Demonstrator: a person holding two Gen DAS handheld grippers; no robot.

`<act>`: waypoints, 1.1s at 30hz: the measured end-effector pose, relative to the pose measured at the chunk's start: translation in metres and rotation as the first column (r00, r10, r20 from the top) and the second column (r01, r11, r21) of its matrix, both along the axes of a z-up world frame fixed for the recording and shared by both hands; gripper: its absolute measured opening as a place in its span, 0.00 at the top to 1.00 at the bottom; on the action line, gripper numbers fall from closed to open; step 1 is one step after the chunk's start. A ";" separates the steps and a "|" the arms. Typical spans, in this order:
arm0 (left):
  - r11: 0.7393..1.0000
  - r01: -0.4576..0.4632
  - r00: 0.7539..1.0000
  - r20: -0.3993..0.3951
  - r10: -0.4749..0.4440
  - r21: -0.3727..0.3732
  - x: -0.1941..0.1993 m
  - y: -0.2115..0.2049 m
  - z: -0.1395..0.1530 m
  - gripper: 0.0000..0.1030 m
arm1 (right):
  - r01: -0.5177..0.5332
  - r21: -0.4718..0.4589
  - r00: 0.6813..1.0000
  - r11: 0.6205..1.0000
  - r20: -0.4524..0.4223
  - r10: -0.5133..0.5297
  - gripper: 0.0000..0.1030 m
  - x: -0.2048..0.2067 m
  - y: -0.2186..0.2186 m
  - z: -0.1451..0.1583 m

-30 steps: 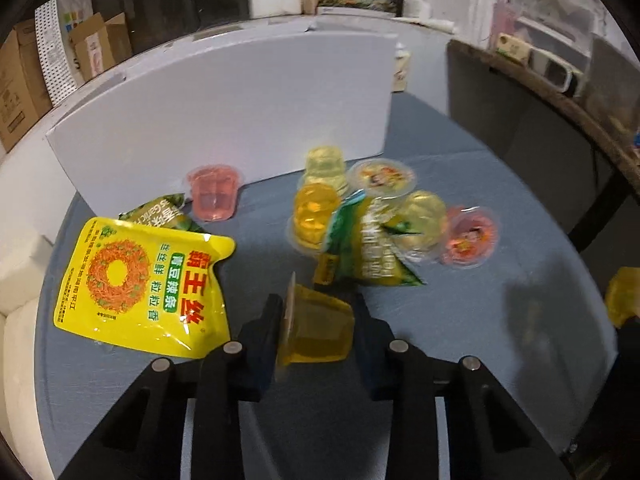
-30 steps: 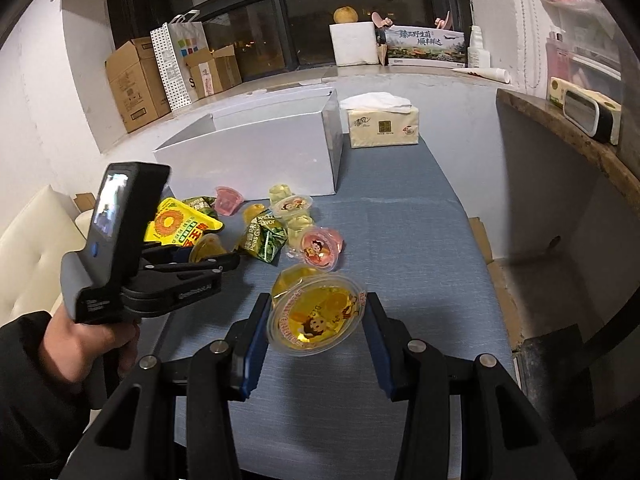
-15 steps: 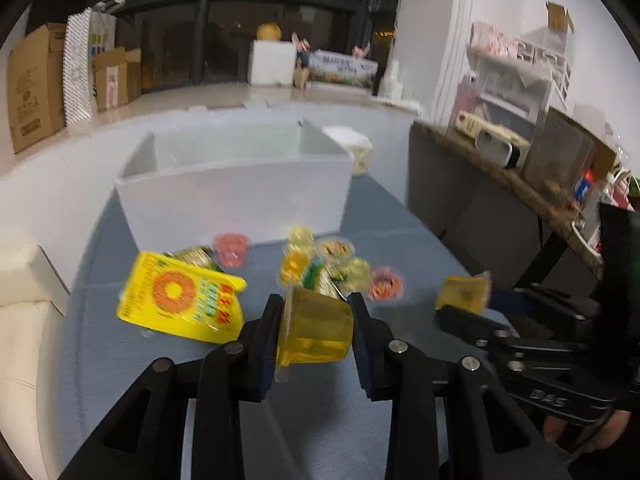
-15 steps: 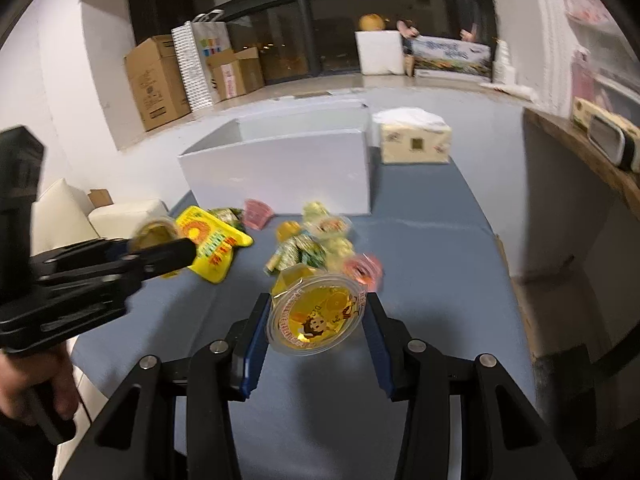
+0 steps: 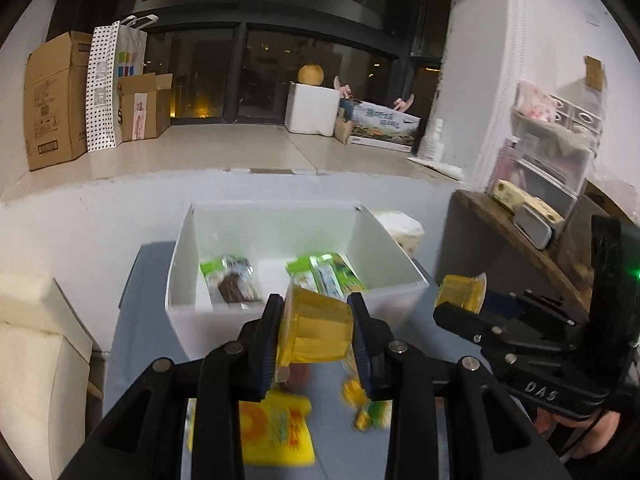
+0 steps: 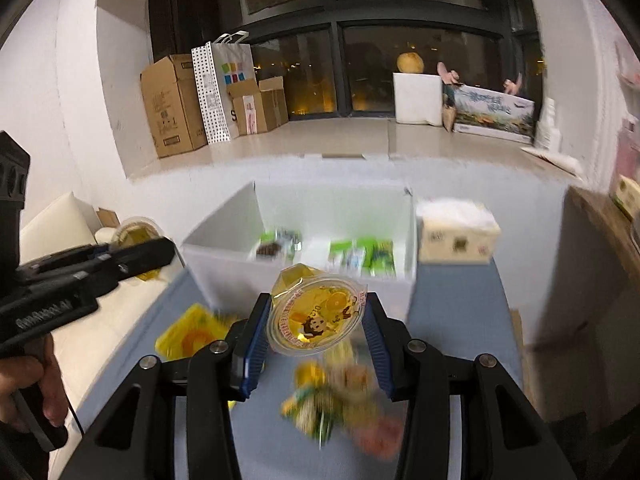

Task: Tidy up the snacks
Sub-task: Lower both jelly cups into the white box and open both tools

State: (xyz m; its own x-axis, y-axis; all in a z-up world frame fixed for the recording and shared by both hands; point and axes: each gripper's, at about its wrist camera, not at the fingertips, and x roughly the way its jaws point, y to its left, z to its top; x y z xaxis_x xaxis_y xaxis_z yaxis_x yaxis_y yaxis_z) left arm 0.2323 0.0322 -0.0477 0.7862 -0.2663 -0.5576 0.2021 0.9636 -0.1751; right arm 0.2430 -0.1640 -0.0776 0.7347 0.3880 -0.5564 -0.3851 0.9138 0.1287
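My left gripper [image 5: 316, 330] is shut on a yellow jelly cup [image 5: 314, 332], held in the air just before the white box [image 5: 296, 312]. My right gripper [image 6: 316, 328] is shut on a second yellow jelly cup [image 6: 318, 318] with a cartoon lid, also raised in front of the white box [image 6: 224, 256]. Each gripper shows in the other's view, the right one [image 5: 460, 300] at the right and the left one [image 6: 136, 240] at the left. The box holds green snack packets [image 5: 324, 276] and a dark packet [image 5: 234, 280]. More jelly cups and packets [image 6: 336, 400] lie blurred on the blue table below.
A big yellow snack bag [image 5: 276, 428] lies on the blue table [image 6: 452, 320]. A tissue box [image 6: 456, 232] stands right of the white box. A white sofa [image 5: 36, 352] is at the left, a wooden shelf [image 5: 516, 236] at the right. Cardboard boxes [image 6: 176, 104] stand on the window ledge.
Both grippers have risen and moved forward toward the white box with their jelly cups. The box's inside has come into view, and the snacks on the table have dropped below the fingers.
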 end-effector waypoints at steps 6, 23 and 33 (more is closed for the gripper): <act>1.000 -0.014 0.999 -0.033 0.015 0.020 0.076 0.009 0.001 0.65 | 0.017 -0.030 0.999 0.999 -0.030 -0.018 0.53 0.074 0.017 0.007; 0.996 -0.080 0.990 -0.113 0.084 0.044 0.113 0.030 -0.043 0.01 | 0.097 -0.150 0.995 0.984 -0.016 -0.101 0.00 0.107 0.023 -0.018; 0.991 -0.076 0.994 -0.075 0.085 0.106 0.085 0.022 -0.028 0.00 | 0.081 -0.124 0.997 0.989 0.016 -0.080 0.00 0.081 0.019 -0.005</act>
State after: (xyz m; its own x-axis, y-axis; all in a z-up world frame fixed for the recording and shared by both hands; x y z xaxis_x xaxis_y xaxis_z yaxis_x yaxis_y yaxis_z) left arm 0.3177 0.0541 -0.0753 0.7548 -0.1421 -0.6403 0.1125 0.9898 -0.0870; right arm 0.3242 -0.1448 -0.0822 0.7670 0.2556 -0.5885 -0.3101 0.9507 0.0087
